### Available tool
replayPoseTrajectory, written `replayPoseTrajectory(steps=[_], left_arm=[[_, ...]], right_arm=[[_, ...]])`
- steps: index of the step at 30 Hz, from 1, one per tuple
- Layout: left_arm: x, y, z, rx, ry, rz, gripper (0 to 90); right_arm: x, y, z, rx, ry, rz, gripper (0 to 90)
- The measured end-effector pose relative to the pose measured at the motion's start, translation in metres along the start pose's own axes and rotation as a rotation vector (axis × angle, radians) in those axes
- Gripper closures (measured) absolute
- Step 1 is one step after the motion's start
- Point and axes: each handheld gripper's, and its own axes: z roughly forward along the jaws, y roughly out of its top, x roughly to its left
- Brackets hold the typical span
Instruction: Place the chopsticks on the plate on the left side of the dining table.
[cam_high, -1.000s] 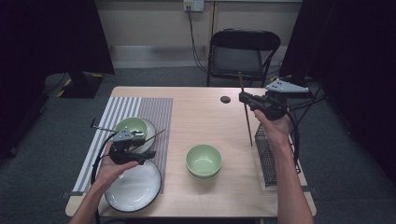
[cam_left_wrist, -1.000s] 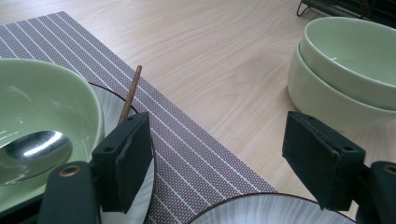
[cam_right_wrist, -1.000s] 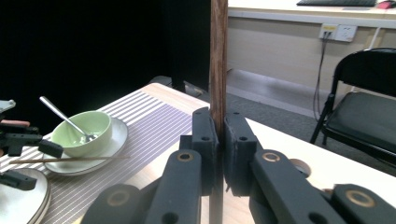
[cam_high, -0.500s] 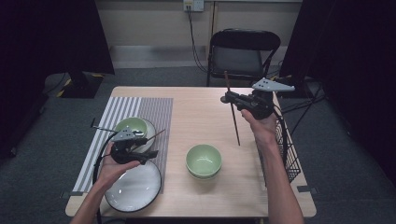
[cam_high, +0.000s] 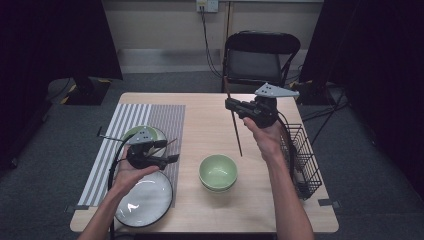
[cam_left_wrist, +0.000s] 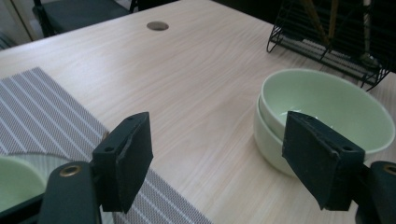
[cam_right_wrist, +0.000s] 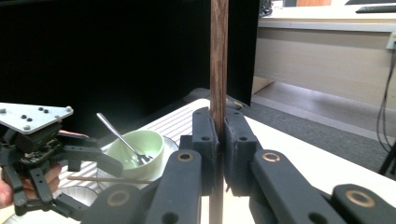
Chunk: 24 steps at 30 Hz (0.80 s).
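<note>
Bare counter (cam_high: 210, 130) is left open between the striped mat (cam_high: 150, 125) at nine o'clock and the wire rack (cam_high: 302, 160) at three o'clock. Passage toward six o'clock is blocked by the stacked green bowls (cam_high: 218, 172). The mat's near end is taken up by a plate (cam_high: 145, 200) and a small bowl (cam_high: 145, 135).

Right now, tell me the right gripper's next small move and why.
Probably carry the chopstick further left toward the placemat: the right gripper is shut on it, upright above bare table, while another chopstick already lies by the left-side bowl.
</note>
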Motion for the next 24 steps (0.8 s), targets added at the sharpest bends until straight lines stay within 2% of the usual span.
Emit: replayPoseTrajectory(steps=[7,10,14,17,18,21,22,24], left_arm=[[-0.005,0.014,0.005,-0.032,-0.025,0.006,25.7],[-0.005,0.014,0.007,-0.056,-0.044,-0.004,26.1],[-0.007,0.014,0.005,-0.056,-0.041,0.003,26.1],[-0.006,0.014,0.004,-0.067,-0.043,-0.006,26.1],[-0.006,0.014,0.004,-0.074,-0.046,-0.022,26.2],[-0.006,0.014,0.002,-0.076,-0.051,-0.009,27.9],[-0.007,0.015,0.002,-0.084,-0.057,-0.020,27.7],[-0.008,0.016,0.001,-0.095,-0.062,-0.013,27.7]], right_arm=[[0.013,0.006,0.012,-0.004,0.035,-0.016,84.8],[0.019,0.006,0.020,-0.007,0.056,-0.016,84.8],[0.028,0.005,0.032,-0.001,0.083,-0.020,84.8],[0.036,0.004,0.041,-0.002,0.108,-0.019,84.8],[0.038,0.004,0.044,-0.003,0.116,-0.021,84.8],[0.045,0.002,0.053,-0.004,0.141,-0.023,84.8],[0.048,0.002,0.055,0.000,0.147,-0.024,84.8],[0.052,0.002,0.061,0.001,0.162,-0.026,84.8]])
